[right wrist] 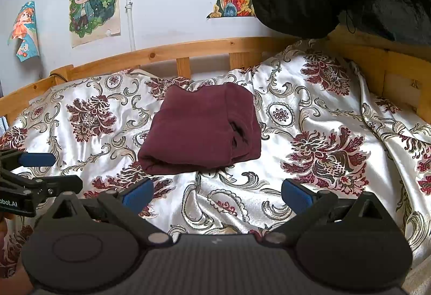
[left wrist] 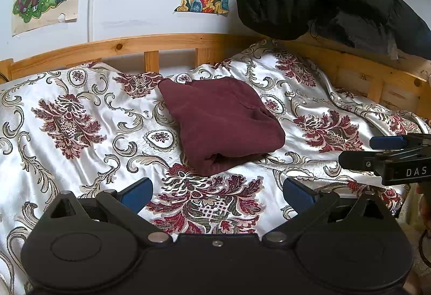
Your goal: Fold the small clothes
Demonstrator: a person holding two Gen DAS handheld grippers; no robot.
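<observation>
Floral bedspread (left wrist: 80, 112), folded maroon garment (left wrist: 221, 122)

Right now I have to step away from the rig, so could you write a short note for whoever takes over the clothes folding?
Left tool: open, empty, held above the bedspread short of the garment.
Right tool: open, empty, also held back.
Maroon garment: lies folded into a compact rectangle mid-bed, neither tool touching it.
Done: this piece looks folded.
Left: maybe tidy its loose right flap; no other small clothes in view.
</observation>
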